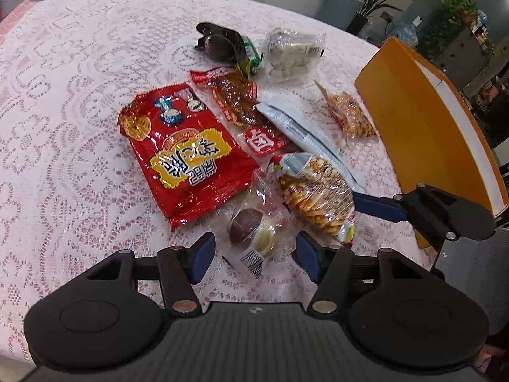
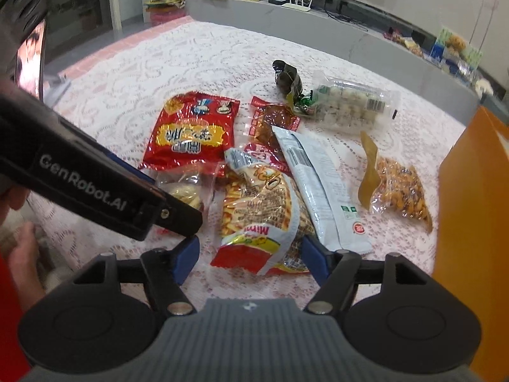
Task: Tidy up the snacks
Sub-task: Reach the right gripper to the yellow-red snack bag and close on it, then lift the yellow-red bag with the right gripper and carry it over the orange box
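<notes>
Both our grippers gape empty at lower centre: left gripper (image 1: 254, 254) straddling the clear muffin packet (image 1: 254, 232), right gripper (image 2: 251, 256) the stick-snack bag (image 2: 261, 216).

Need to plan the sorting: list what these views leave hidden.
- Orange box interior: both views show only its outer wall.
- Clear cake pack: right wrist view, half behind the left gripper.
- Red-label jerky pack: lower part under the white pouch.

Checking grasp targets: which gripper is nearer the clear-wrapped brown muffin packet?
Left. The left gripper straddles the muffin packet, jaws open. The right gripper sits over the striped crisps bag beside it.
</notes>
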`<state>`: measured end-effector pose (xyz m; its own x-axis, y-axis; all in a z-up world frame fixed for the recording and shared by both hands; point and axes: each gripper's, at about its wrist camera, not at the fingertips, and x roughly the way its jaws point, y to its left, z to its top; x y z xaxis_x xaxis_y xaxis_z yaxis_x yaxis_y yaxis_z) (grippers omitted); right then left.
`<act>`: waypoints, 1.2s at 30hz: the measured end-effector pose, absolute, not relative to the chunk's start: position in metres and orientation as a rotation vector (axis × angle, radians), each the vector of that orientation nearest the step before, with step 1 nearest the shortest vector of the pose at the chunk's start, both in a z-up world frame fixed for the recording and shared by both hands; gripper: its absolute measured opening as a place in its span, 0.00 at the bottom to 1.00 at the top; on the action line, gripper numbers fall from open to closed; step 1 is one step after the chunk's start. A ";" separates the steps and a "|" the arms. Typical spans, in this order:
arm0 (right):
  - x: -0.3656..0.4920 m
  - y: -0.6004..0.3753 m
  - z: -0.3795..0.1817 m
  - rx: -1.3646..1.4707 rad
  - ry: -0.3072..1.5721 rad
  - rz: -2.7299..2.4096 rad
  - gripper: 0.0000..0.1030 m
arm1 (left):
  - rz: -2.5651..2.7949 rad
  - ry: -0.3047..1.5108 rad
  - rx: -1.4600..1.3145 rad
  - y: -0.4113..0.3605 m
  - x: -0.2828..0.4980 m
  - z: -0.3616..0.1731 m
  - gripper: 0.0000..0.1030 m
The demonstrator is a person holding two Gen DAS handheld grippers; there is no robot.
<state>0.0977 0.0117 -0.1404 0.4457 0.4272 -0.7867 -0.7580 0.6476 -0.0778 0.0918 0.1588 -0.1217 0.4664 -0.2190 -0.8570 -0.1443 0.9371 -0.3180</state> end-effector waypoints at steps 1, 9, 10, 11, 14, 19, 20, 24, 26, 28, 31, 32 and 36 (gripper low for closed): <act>0.097 0.012 -0.141 -0.469 0.811 0.760 0.64 | -0.043 1.101 -0.370 0.159 0.092 -0.123 0.67; 0.103 0.004 -0.138 -0.440 0.807 0.701 0.41 | -0.020 1.088 -0.338 0.158 0.097 -0.127 0.67; 0.103 0.003 -0.137 -0.430 0.808 0.700 0.37 | -0.017 1.084 -0.326 0.156 0.097 -0.127 0.67; 0.104 0.002 -0.136 -0.422 0.805 0.691 0.33 | -0.017 1.081 -0.315 0.154 0.097 -0.126 0.67; 0.106 -0.005 -0.132 -0.371 0.803 0.679 0.28 | -0.021 1.067 -0.314 0.154 0.097 -0.126 0.61; 0.112 -0.021 -0.122 -0.251 0.818 0.680 0.23 | -0.006 1.050 -0.327 0.157 0.096 -0.125 0.57; 0.113 -0.024 -0.120 -0.229 0.820 0.682 0.22 | -0.002 1.043 -0.329 0.157 0.095 -0.123 0.56; 0.113 -0.035 -0.114 -0.164 0.834 0.694 0.19 | 0.002 1.016 -0.336 0.157 0.091 -0.118 0.51; 0.114 -0.041 -0.112 -0.129 0.846 0.703 0.18 | 0.001 1.008 -0.339 0.156 0.087 -0.114 0.49; 0.113 -0.045 -0.109 -0.105 0.856 0.708 0.17 | -0.001 1.001 -0.357 0.156 0.084 -0.112 0.47; 0.111 -0.052 -0.105 -0.083 0.861 0.712 0.16 | 0.002 0.998 -0.399 0.159 0.081 -0.110 0.41; 0.110 -0.054 -0.103 -0.069 0.866 0.714 0.15 | 0.007 1.001 -0.403 0.159 0.080 -0.110 0.41; 0.108 -0.066 -0.095 -0.005 0.883 0.717 0.15 | 0.014 1.002 -0.399 0.153 0.076 -0.106 0.37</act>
